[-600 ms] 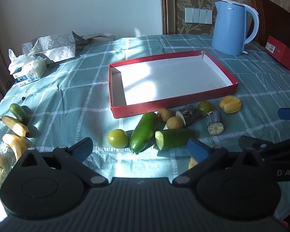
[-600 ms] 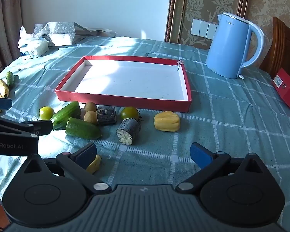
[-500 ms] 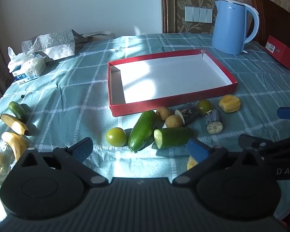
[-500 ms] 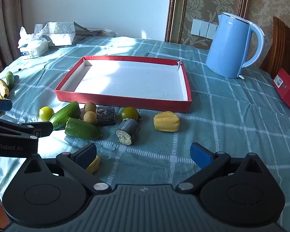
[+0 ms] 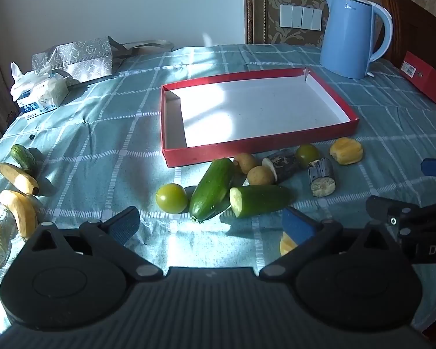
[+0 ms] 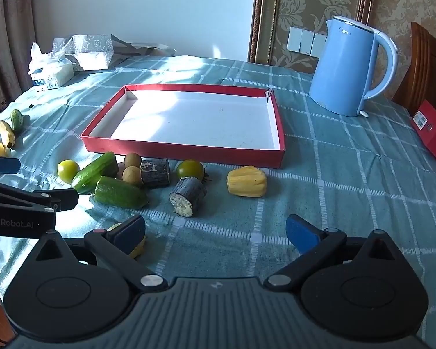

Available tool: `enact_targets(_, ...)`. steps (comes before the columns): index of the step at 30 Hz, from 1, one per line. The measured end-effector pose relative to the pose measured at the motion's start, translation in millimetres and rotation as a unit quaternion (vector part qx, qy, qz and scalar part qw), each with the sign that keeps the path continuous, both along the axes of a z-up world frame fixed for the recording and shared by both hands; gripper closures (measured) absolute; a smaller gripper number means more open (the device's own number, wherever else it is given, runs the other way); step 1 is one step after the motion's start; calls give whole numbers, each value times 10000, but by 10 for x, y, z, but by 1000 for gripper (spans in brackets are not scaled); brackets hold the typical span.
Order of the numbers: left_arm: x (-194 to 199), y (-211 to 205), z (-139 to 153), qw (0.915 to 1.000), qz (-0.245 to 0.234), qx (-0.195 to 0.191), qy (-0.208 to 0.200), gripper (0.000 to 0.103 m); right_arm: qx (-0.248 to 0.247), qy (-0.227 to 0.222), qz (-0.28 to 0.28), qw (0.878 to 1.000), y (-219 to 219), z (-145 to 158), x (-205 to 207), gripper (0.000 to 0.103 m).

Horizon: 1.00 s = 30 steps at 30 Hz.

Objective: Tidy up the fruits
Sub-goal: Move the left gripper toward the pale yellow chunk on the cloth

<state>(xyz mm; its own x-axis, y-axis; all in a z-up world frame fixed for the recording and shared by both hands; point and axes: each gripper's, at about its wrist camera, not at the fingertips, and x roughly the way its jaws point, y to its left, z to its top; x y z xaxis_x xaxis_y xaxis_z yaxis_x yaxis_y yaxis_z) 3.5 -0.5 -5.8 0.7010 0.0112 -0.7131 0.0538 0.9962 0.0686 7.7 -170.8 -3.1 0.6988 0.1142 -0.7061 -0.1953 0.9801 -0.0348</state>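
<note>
Both the left gripper [image 5: 210,222] and right gripper [image 6: 215,229] hang wide open, empty. Loose fruits, like the round green tomato [image 5: 171,197], lie at six o'clock of the empty red cardboard tray [image 5: 247,148]. Round pieces may roll off if nudged by a jaw.

A home dining room, damask wallpaper [image 6: 314,3] with dark wood trim, bank of wall switches [image 5: 300,16], blue electric kettle [image 6: 348,69], desk under a checked teal cloth [image 6: 348,174], wooden chair back [image 6: 427,67], curtain [image 6: 3,37], tissue pack [image 5: 40,94]
</note>
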Motion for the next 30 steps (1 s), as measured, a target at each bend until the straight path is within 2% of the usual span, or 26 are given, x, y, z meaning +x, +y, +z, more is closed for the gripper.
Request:
enact_targets(8, -7, -18, -57, 10000, -49, 0, -9, 0, -35, 18, 15, 10000, -30, -16, 11, 0)
enact_targets(12, -138, -5, -168, 9992, -282, 20, -282, 0, 31, 21, -18, 10000, -74, -29, 11, 0)
enact_targets(14, -187, -22, -251, 9987, -391, 166, -295, 0, 50, 44, -47, 10000, -104, -48, 12, 0)
enact_targets(15, -194, -17, -280, 9987, -405, 116, -275, 0, 46, 59, -54, 10000, -108, -58, 12, 0)
enact_targets(20, -136, 29, -338, 9991, -320, -96, -244, 0, 13, 132, -148, 9998, -162, -119, 22, 0)
enact_targets(25, -41, 43, -285, 9989, -314, -136, -313, 0, 32, 138, -238, 9996, -191, -128, 23, 0)
enact_targets(30, 89, 81, -302, 9997, -145, -196, -74, 0, 46, 112, -316, 9994, -208, -111, 58, 0)
